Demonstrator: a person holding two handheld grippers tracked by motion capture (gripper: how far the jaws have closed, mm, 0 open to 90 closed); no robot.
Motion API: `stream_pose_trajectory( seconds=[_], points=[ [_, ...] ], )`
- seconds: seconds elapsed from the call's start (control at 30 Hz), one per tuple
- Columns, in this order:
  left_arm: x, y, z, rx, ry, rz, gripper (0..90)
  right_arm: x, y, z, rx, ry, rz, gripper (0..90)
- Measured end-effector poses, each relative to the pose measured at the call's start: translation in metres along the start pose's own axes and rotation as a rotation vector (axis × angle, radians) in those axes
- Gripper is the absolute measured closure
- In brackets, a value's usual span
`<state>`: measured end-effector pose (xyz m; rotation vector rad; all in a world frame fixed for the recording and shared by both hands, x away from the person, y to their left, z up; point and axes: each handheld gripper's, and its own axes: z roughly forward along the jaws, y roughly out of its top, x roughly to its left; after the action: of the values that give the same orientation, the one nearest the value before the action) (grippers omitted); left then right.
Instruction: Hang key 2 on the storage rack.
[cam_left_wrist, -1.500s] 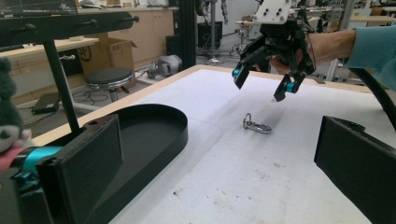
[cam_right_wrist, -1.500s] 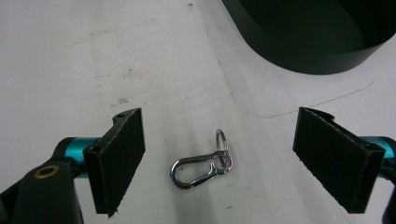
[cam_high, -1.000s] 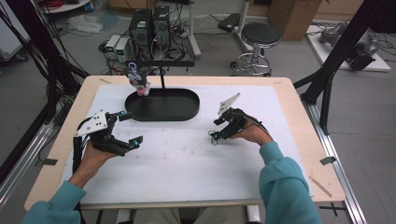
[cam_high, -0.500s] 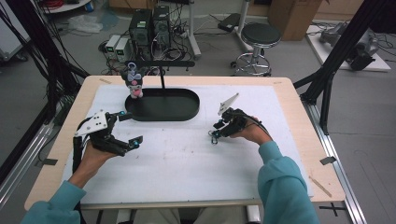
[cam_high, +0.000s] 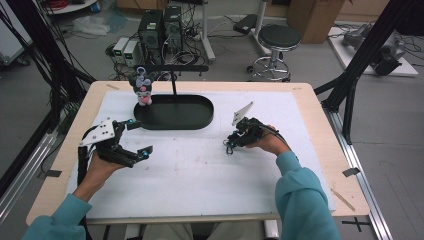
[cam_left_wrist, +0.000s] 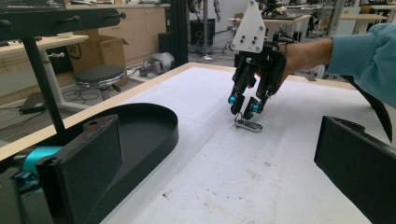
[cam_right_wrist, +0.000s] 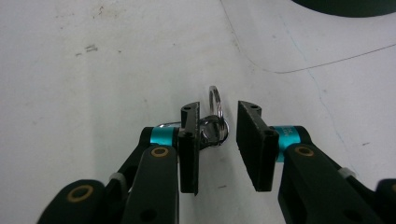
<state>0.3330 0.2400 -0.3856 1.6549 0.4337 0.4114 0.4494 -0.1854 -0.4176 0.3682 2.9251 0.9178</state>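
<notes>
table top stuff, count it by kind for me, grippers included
gripper: 2, left gripper with jaws wide, right gripper closing, jaws either side of the key ring
black oval tray: 1
stand with crossbar: 1
plush charm hanging by the tray: 1
metal key ring: 1
total: 6

Person: teal long sleeves on both arms. Left claw (cam_high: 134, 137) and right claw (cam_right_wrist: 218, 144): black linked bodies, flat black rectangular pads, cyan collars, brass-coloured pivot screws. Each carries a white three-cornered plate and a black cable.
</notes>
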Motion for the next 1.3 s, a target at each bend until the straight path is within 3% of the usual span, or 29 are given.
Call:
stream_pose_trajectory(
  seconds=[0.47, 0.93, 1.3],
  points=[
    [0.0, 0.0, 0.0, 0.003, -0.003, -0.001, 1.7, 0.0, 0.001, 0.002, 0.001, -0.006, -0.016, 85.1],
    [0.0, 0.0, 0.0, 0.002, -0.004, -0.007, 1.7, 0.002, 0.003, 0.0, 0.003, -0.02, -0.043, 88.0],
    [0.002, -0.002, 0.002, 0.011, -0.008, -0.015, 1.7, 0.003, 0.005, -0.009, -0.044, -0.015, -0.001, 88.2]
  ],
)
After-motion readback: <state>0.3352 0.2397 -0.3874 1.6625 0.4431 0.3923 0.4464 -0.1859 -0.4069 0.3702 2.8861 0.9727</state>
